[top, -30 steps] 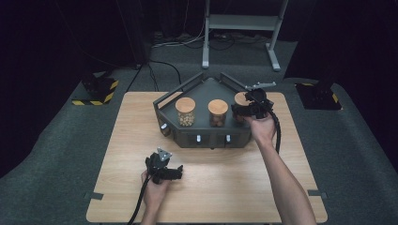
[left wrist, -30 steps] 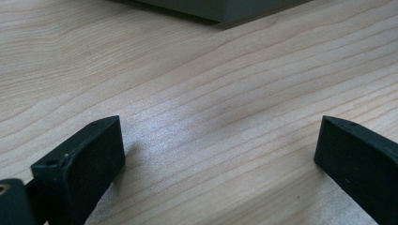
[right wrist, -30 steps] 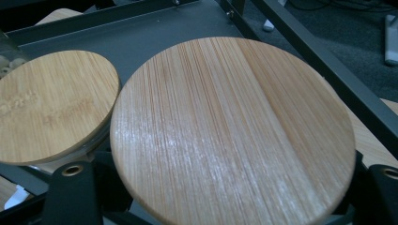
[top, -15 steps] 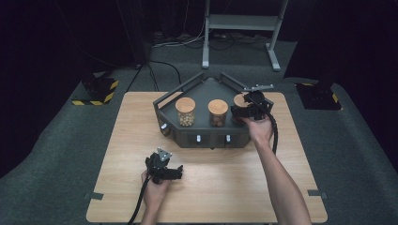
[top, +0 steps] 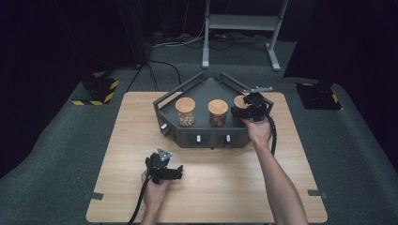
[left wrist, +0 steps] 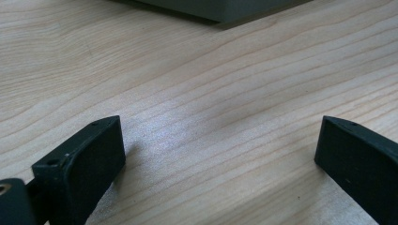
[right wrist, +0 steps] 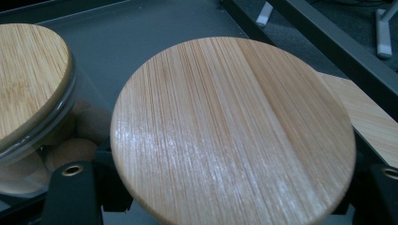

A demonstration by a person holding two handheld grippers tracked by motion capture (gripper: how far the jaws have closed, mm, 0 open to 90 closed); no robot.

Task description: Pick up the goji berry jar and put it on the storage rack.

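Note:
Three glass jars with bamboo lids stand in a row on a dark grey stand (top: 206, 89). My right gripper (top: 242, 111) is at the right-hand jar (top: 239, 100), its jaws closed on the glass body just under the lid. In the right gripper view that jar's round lid (right wrist: 234, 126) spreads over my right gripper (right wrist: 225, 187), and the middle jar (right wrist: 28, 84) sits to its left. My left gripper (top: 177, 172) rests low over the wooden table (top: 291, 154) in front of the stand. Its jaws are open in the left gripper view, with bare wood between the fingertips of my left gripper (left wrist: 220, 140).
The left jar (top: 185, 111) and the middle jar (top: 217, 112) hold pale round pieces. The stand has raised rails at the back and small knobs on its front face (top: 212, 139). Dark floor, cables and a metal frame (top: 244, 28) lie beyond the table.

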